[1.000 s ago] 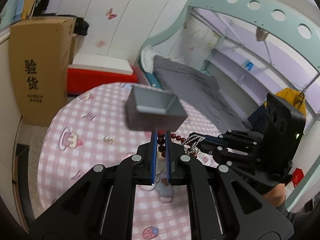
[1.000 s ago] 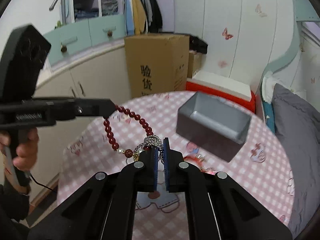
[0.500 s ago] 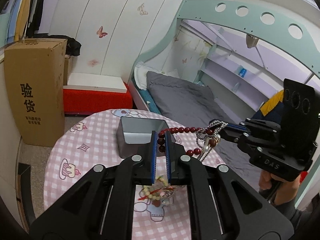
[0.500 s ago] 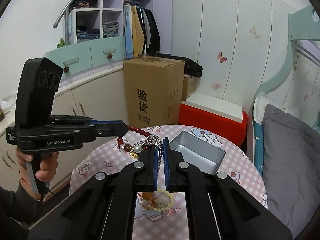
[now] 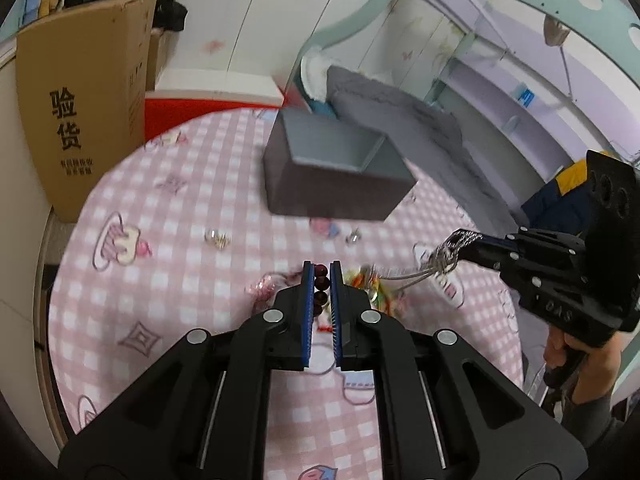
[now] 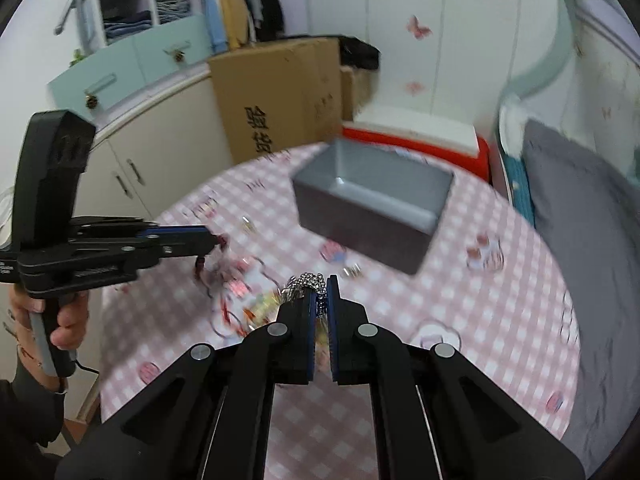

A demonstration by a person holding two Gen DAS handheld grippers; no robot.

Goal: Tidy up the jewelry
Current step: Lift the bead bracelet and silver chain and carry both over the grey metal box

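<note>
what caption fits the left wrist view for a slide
Left gripper shut on dark red beads, right gripper pinching a silver chain, above a pink checked table with a grey box.

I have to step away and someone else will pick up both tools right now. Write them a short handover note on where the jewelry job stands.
Left tool: shut on the dark red bead bracelet.
Right tool: shut on the silver metal chain, which looks tangled with the bracelet.
Both hang low over the pink checked tablecloth, above a blurred heap of colourful jewelry.
Small silver pieces lie loose on the cloth.
Grey rectangular box: appears empty.
Done: nothing boxed yet.
Left: separate bracelet and chain, then box everything.
</note>
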